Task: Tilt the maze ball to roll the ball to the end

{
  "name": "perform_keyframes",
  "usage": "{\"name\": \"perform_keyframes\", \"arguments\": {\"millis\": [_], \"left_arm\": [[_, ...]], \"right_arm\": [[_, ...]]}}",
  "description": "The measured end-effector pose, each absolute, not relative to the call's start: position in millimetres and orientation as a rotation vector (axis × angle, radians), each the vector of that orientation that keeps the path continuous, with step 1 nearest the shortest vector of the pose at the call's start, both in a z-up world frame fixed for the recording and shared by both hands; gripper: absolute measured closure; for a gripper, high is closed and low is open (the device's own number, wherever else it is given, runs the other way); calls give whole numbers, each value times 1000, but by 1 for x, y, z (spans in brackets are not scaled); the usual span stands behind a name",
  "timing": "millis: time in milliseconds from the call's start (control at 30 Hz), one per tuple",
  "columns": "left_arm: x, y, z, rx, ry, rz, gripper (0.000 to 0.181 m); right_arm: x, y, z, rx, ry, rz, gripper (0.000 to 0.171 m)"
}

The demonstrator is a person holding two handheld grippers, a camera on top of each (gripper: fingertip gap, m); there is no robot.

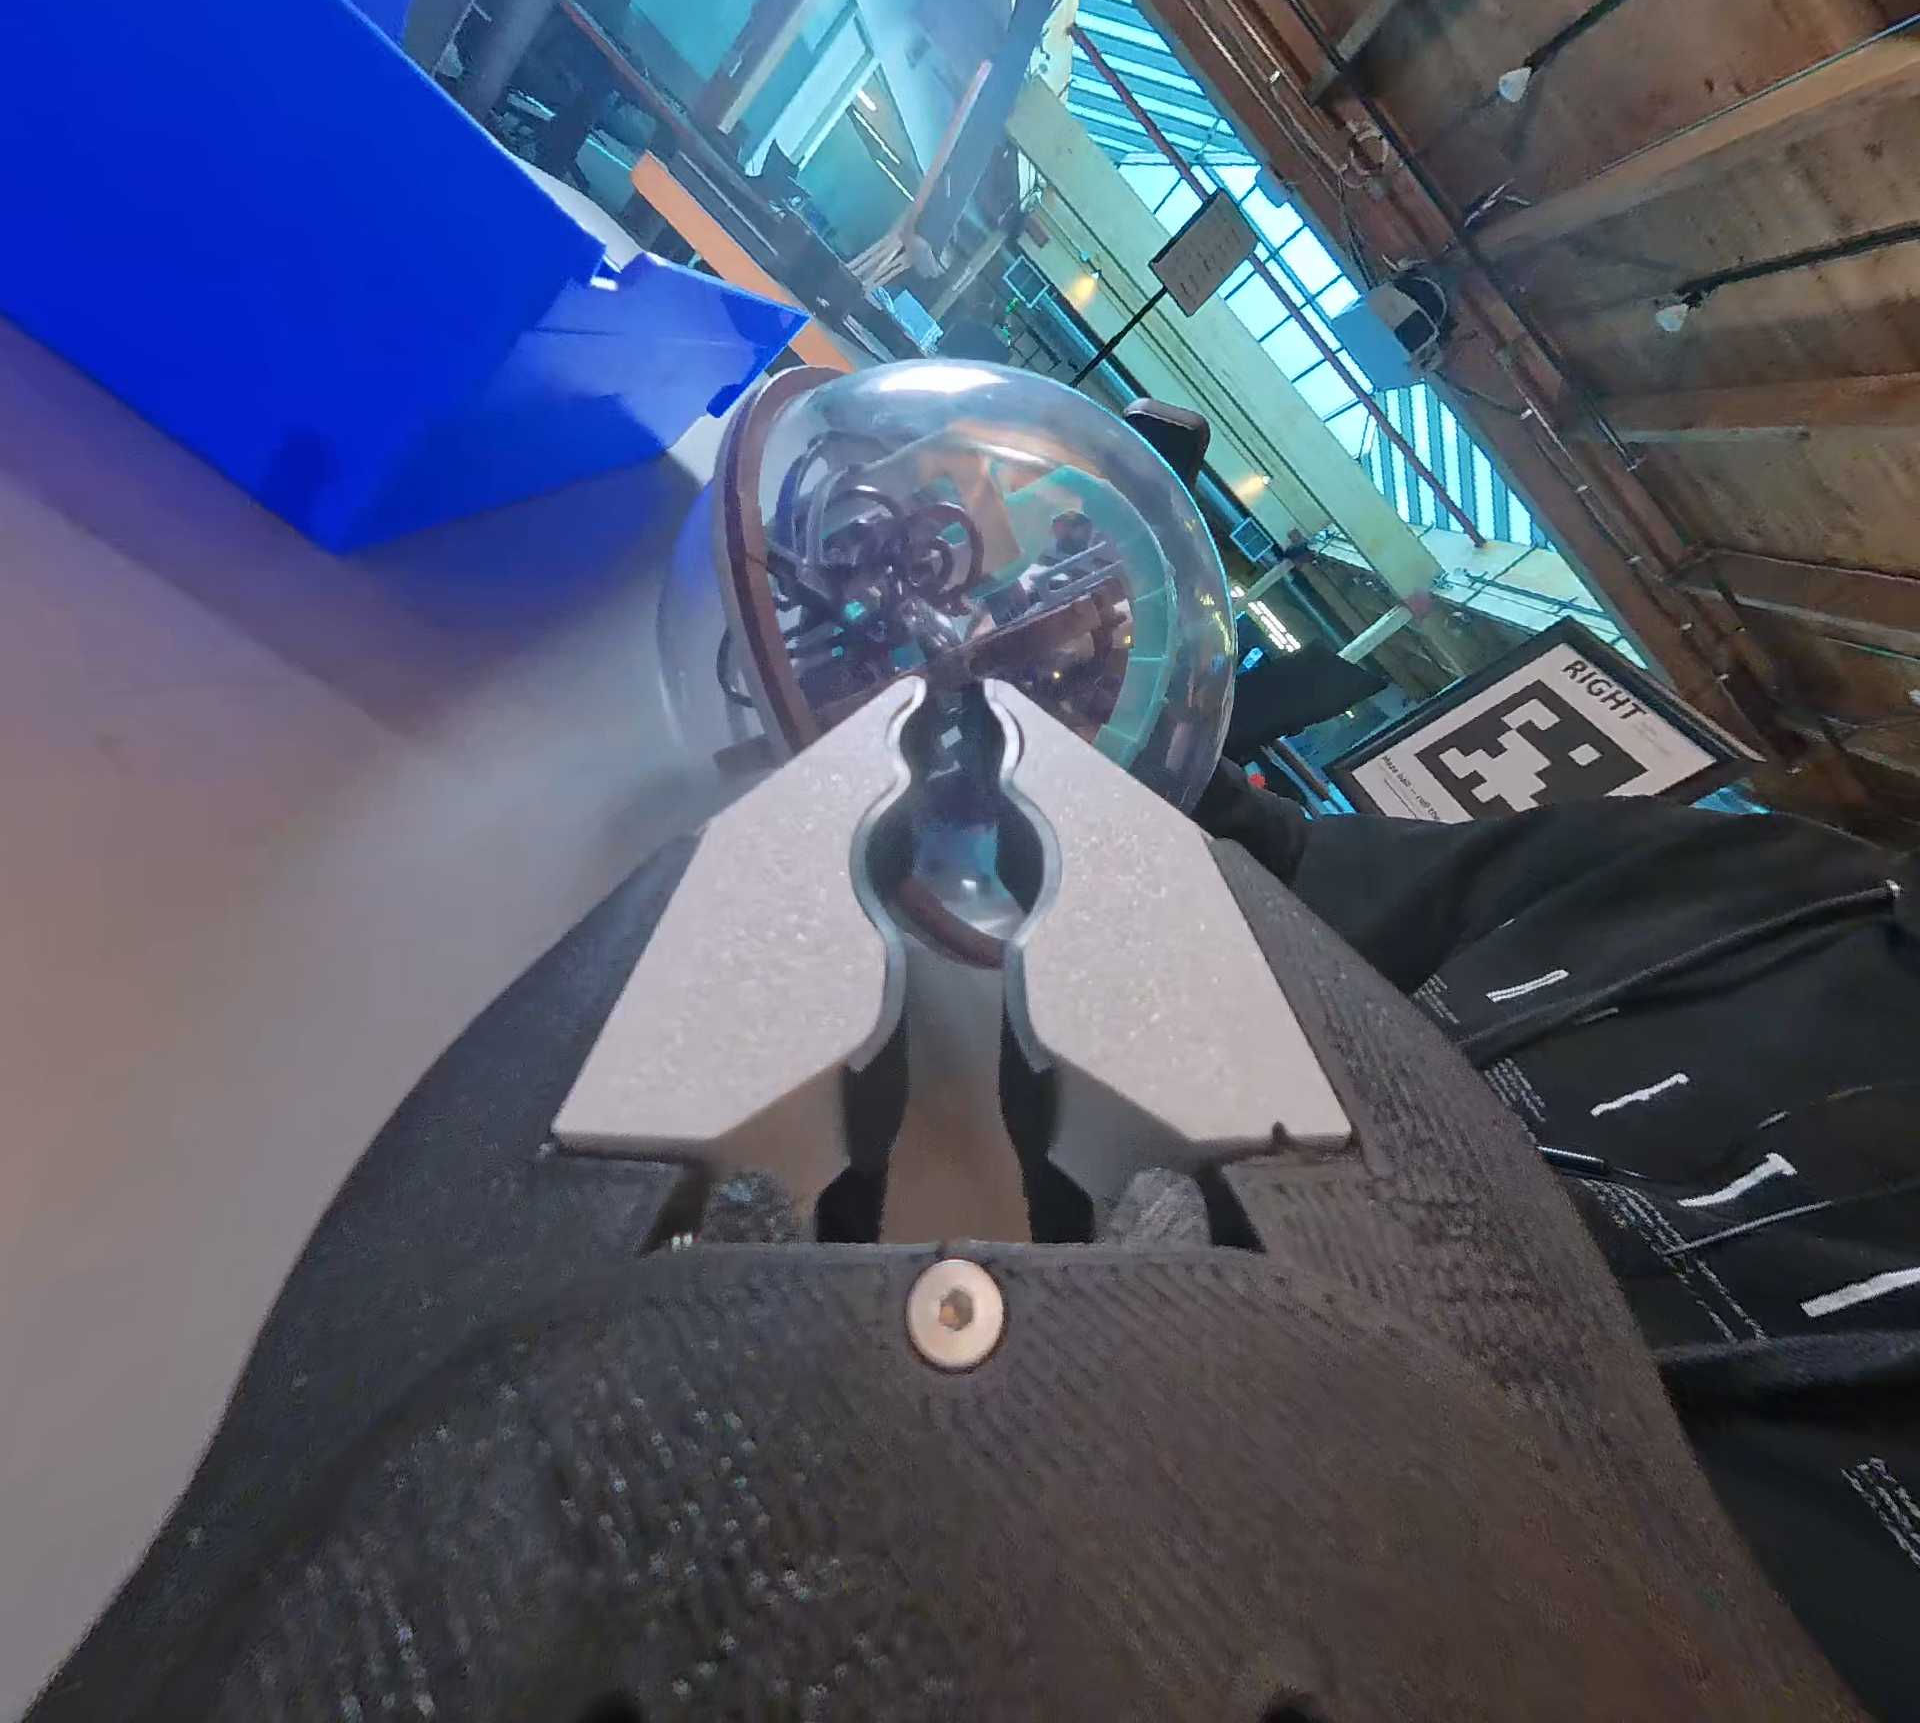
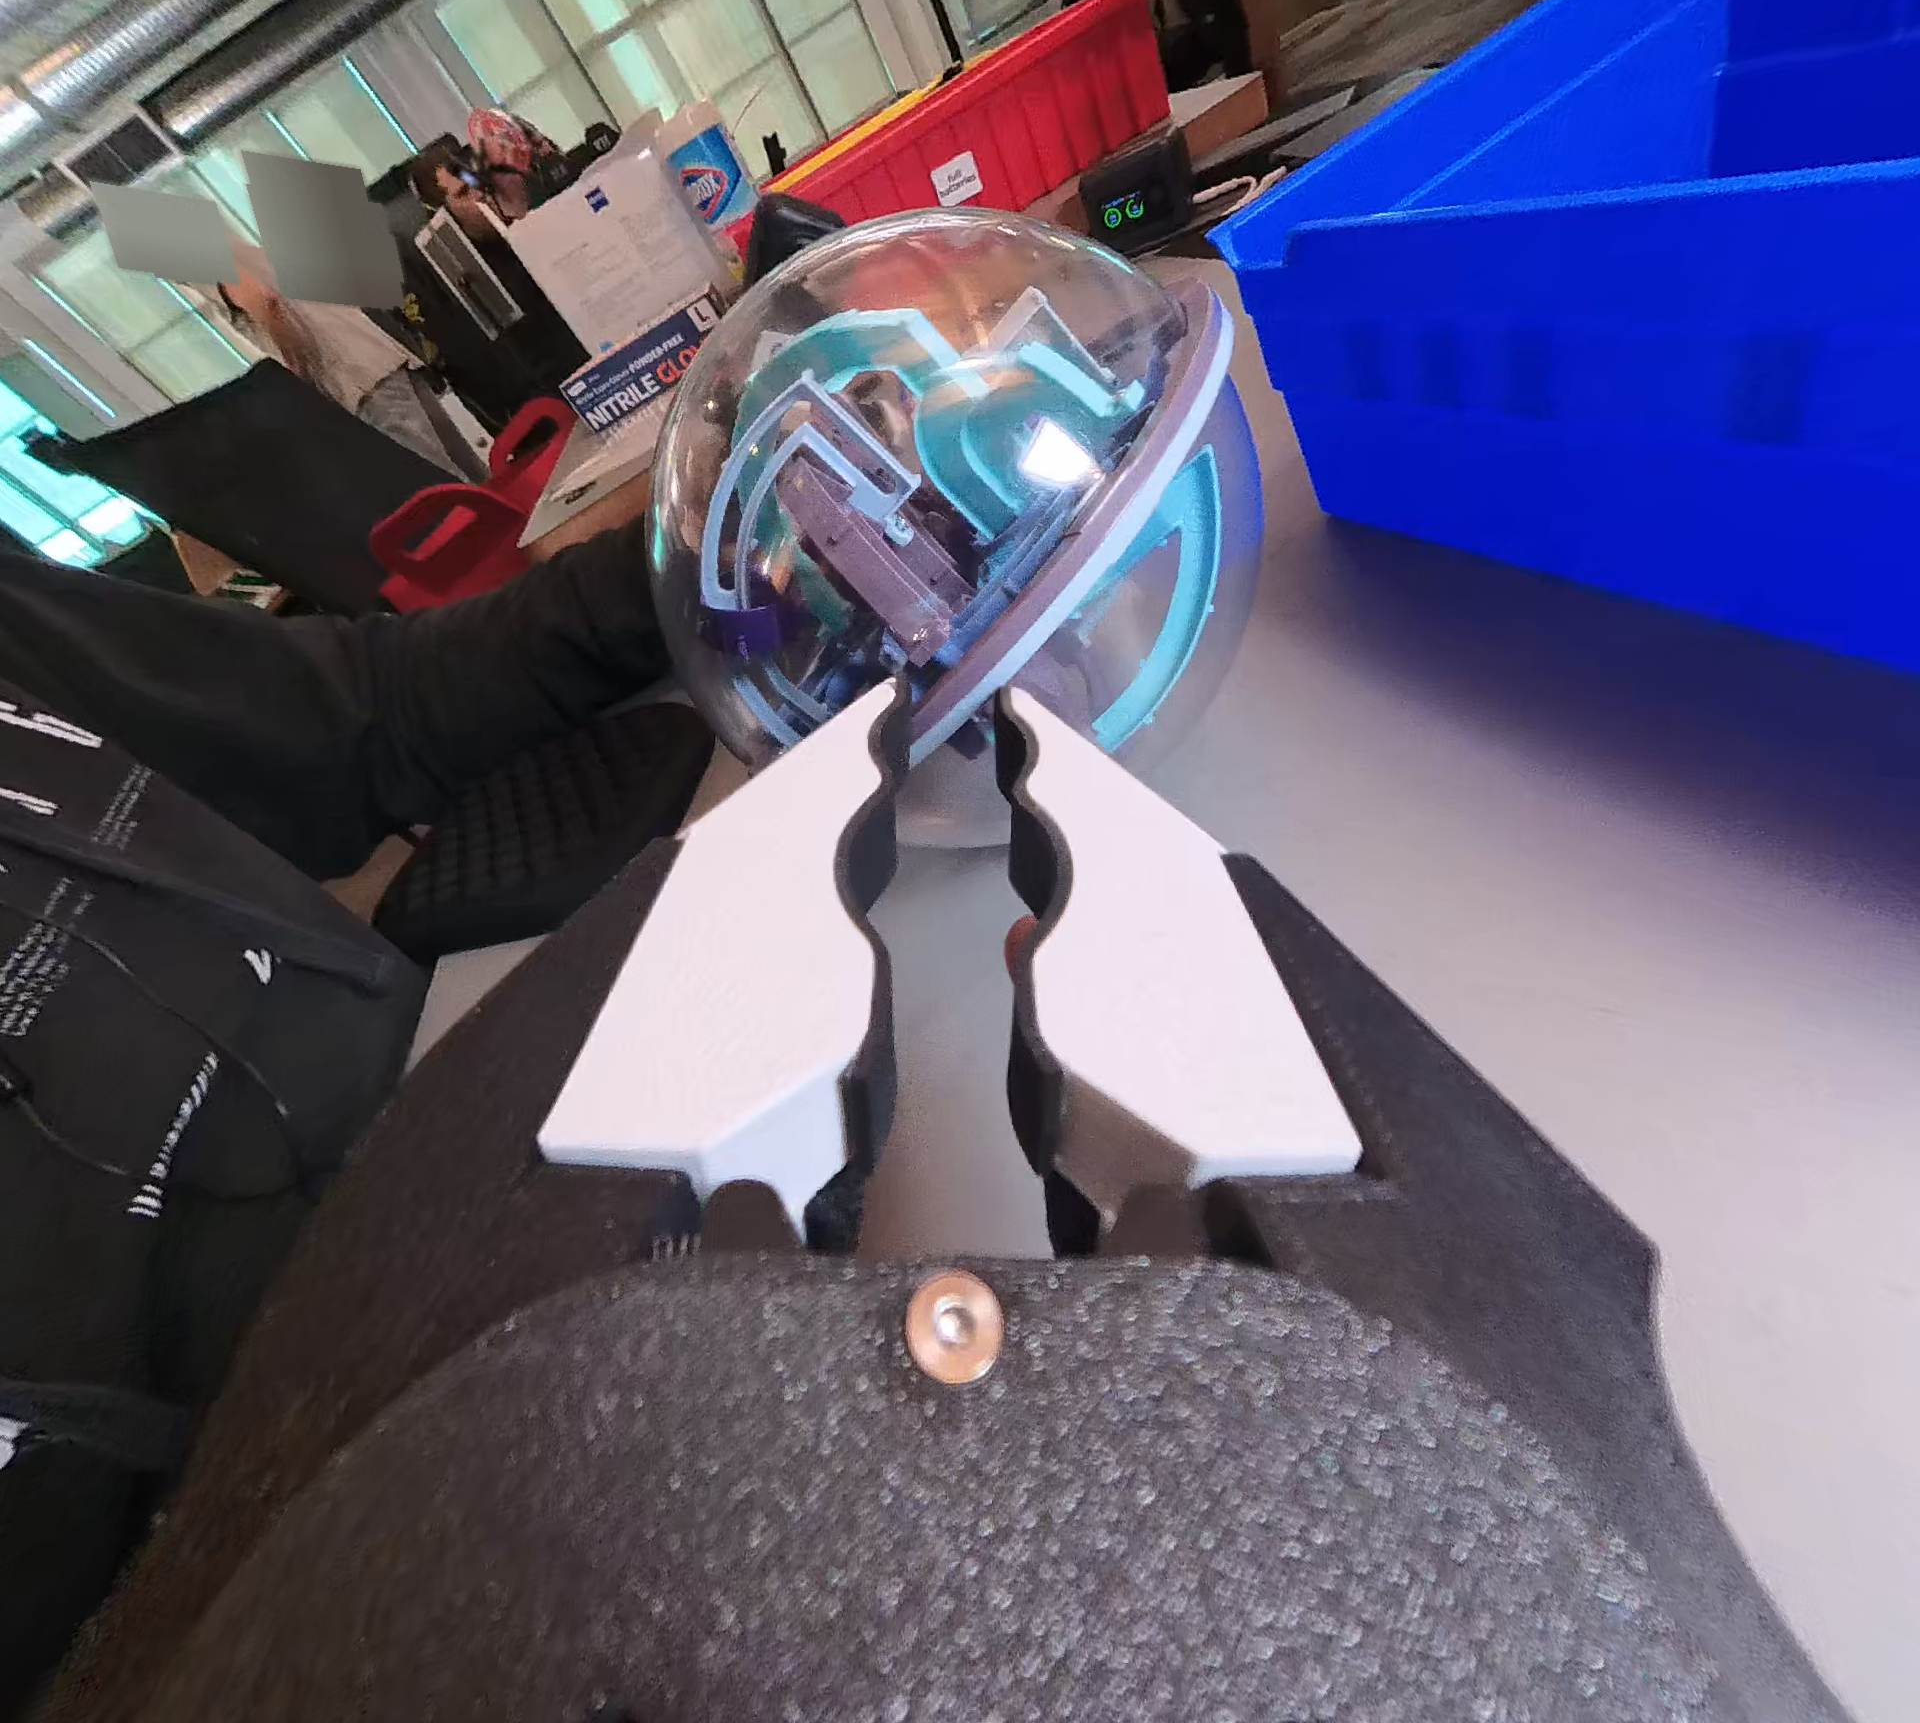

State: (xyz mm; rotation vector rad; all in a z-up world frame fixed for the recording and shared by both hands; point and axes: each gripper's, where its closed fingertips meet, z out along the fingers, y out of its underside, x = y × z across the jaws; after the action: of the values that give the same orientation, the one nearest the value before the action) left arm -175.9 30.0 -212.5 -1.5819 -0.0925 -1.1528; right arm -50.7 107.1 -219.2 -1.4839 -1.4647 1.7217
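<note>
On grey table (image 2: 1558, 946): clear maze ball (image 2: 951, 489), teal tracks inside.

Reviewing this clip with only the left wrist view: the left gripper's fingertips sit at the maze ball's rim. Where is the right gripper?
Observer: The right gripper straddles the purple seam ring of the maze ball, jaws slightly apart. I cannot confirm a clamp.
Operator: What faces that side?
Observer: Broad teal tracks under the clear dome.
Operator: Anything beyond the ball?
Observer: A red bin on a far table.
</note>
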Motion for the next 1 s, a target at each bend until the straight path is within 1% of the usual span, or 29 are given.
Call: {"name": "perform_keyframes", "arguments": {"millis": [67,467,667,800,867,900,933,1000], "left_arm": [[-174,29,-211,-1566,-82,-1163,181],[-167,34,-227,-1676,-63,-1084,181],[-179,33,-220,-1620,-102,-1099,181],[-193,40,-226,-1634,-176,-1054,143],[-191,43,-229,-1648,-207,-1078,138],[-186,44,-229,-1647,-205,-1111,139],[-180,45,-229,-1649,-199,-1146,144],[-167,44,-226,-1637,-163,-1200,162]], "right_arm": [[-50,106,-219,-1488,-1463,1735,159],[-52,123,-210,-1494,-1332,1772,164],[-51,127,-207,-1485,-1325,1761,164],[-50,124,-207,-1499,-1330,1810,165],[-50,128,-211,-1578,-1305,1847,166],[-49,131,-215,-1628,-1289,1868,166],[-49,134,-218,-1667,-1269,1892,167],[-49,139,-223,-1725,-1224,1942,166]]}}
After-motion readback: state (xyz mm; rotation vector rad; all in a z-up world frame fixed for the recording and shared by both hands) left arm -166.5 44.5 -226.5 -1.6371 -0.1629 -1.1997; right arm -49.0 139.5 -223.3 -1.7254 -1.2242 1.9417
